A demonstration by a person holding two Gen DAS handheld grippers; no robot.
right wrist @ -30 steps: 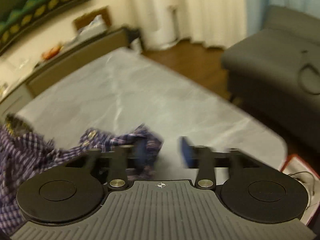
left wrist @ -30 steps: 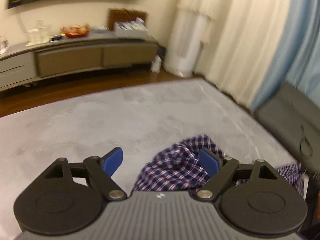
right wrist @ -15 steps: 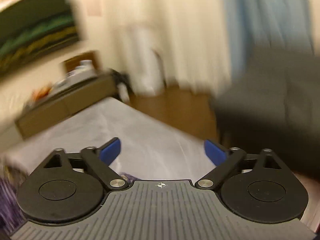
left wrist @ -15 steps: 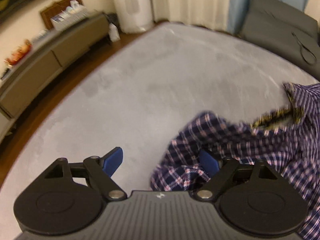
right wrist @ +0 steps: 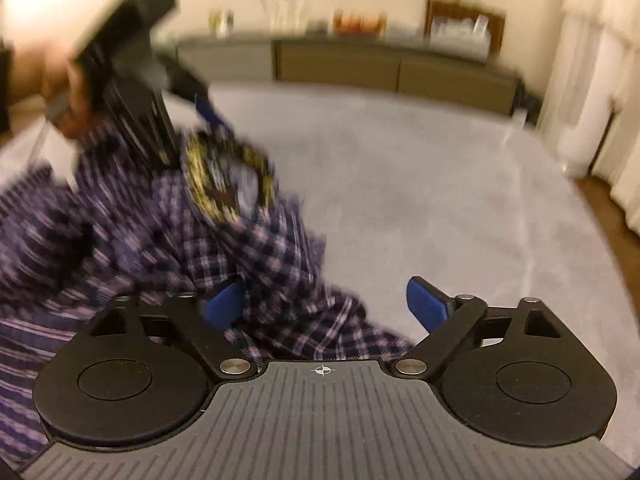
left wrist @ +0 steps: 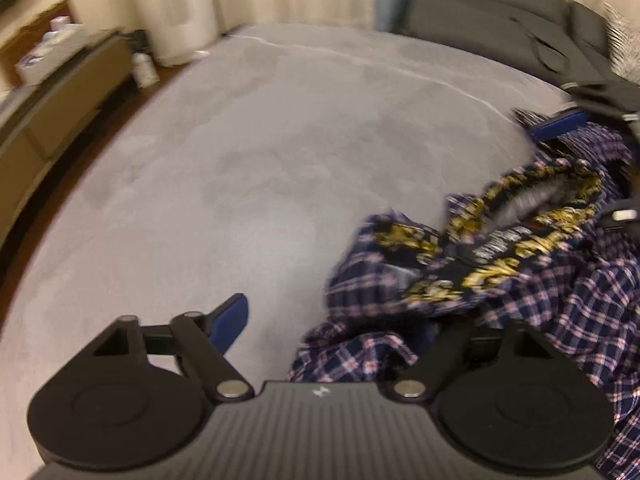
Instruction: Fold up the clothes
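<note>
A navy plaid garment [left wrist: 532, 292] with a gold-patterned lining lies crumpled on a grey carpet [left wrist: 260, 152]. It fills the right of the left wrist view and the left of the right wrist view [right wrist: 140, 240]. My left gripper [left wrist: 336, 320] is open; its right finger is hidden under the cloth. My right gripper [right wrist: 326, 304] is open, its left finger against the fabric, nothing clamped. The right gripper also shows at the far right of the left wrist view [left wrist: 580, 116]. The left gripper shows at the upper left of the right wrist view [right wrist: 132, 76], blurred.
A long low sideboard [right wrist: 380, 64] with items on top runs along the far wall. A dark grey sofa [left wrist: 500, 12] stands beyond the carpet. White curtains [left wrist: 172, 4] hang behind. Wood floor borders the carpet.
Both views have swung. The right gripper, shut on the cloth a second ago, opened and now sits over the garment. The gold lining has come into view.
</note>
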